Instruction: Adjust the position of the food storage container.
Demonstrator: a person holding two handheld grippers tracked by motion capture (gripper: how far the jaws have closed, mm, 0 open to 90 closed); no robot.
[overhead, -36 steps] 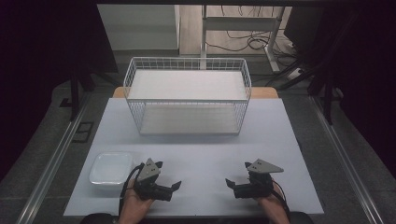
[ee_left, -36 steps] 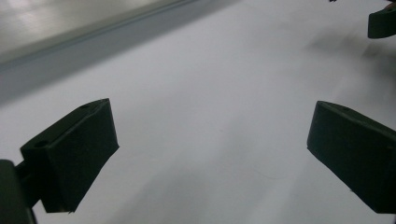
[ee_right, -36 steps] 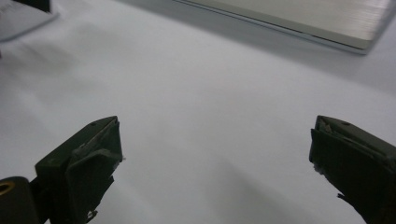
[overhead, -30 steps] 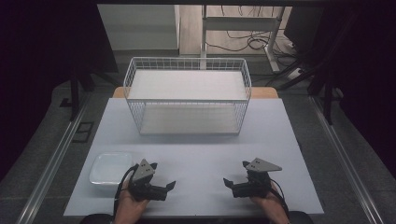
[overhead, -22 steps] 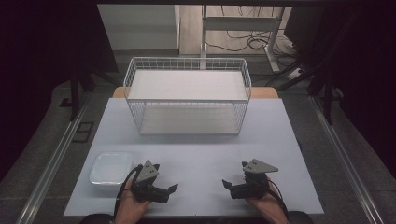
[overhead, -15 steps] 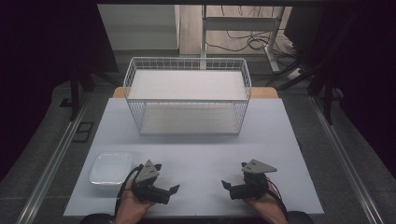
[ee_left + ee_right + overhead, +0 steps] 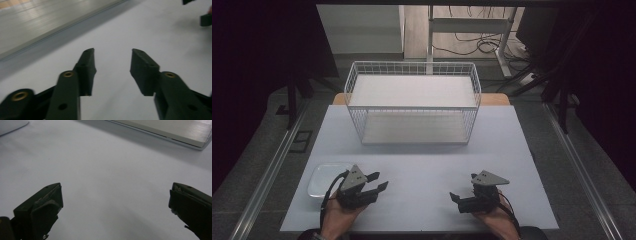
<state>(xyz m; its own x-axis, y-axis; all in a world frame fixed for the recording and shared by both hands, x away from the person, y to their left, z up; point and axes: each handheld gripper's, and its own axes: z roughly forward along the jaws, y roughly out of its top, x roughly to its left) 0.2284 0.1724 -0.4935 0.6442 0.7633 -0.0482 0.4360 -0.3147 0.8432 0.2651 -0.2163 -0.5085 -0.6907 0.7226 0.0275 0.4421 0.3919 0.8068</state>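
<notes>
Pale table [image 7: 422, 170] in a dark room; left gripper [image 7: 378, 181] narrowing, empty, right gripper [image 7: 455, 198] wide

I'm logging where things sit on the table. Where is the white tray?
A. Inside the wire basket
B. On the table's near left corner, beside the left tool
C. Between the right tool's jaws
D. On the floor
B: the white tray lies flat on the table beside the left tool.
</notes>
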